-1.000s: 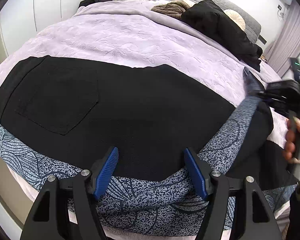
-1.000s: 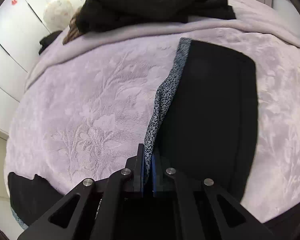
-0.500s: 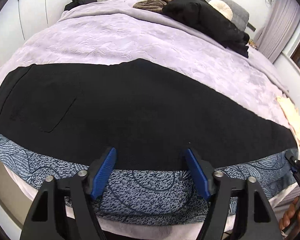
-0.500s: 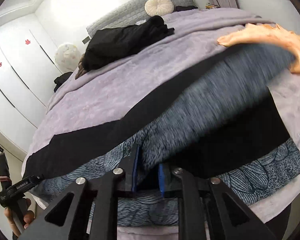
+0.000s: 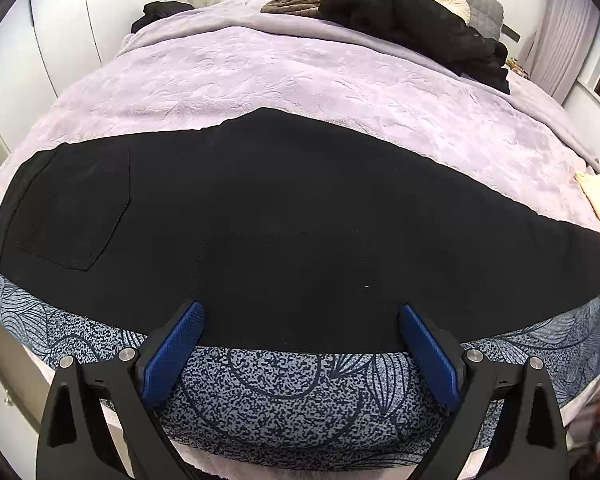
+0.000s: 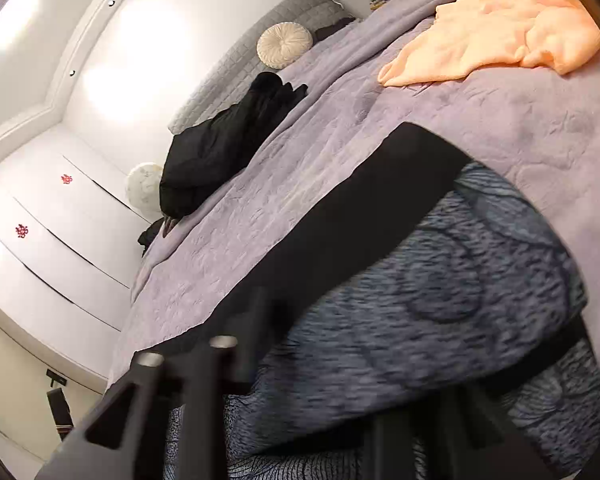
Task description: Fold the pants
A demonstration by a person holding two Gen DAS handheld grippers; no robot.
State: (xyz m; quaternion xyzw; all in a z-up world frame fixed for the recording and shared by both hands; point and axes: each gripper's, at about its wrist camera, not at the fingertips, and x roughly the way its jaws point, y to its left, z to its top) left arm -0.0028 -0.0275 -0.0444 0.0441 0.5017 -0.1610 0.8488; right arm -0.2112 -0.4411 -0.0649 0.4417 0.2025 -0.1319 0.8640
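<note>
The pants point(image 5: 300, 232) are black with a blue-grey patterned band and lie spread flat across the lilac bedspread, a back pocket at the left. My left gripper point(image 5: 300, 348) is open, its blue pads either side of the near patterned edge, holding nothing. In the right wrist view the pants point(image 6: 440, 300) show as a black strip and a blurred patterned fold draped close over my right gripper point(image 6: 284, 344). The fold hides the right fingertips, so I cannot tell how its jaws stand.
A black garment pile point(image 5: 412, 20) and a brown one point(image 5: 296, 0) lie near the grey headboard with a round cream cushion point(image 6: 285, 44). An orange garment point(image 6: 496, 24) lies on the bed's right side. White wardrobe doors point(image 6: 48, 256) stand to the left.
The right gripper swung the pant leg from the bed's middle out to the right and down, unfolding the pants to full length. The left gripper stayed open at the near edge.
</note>
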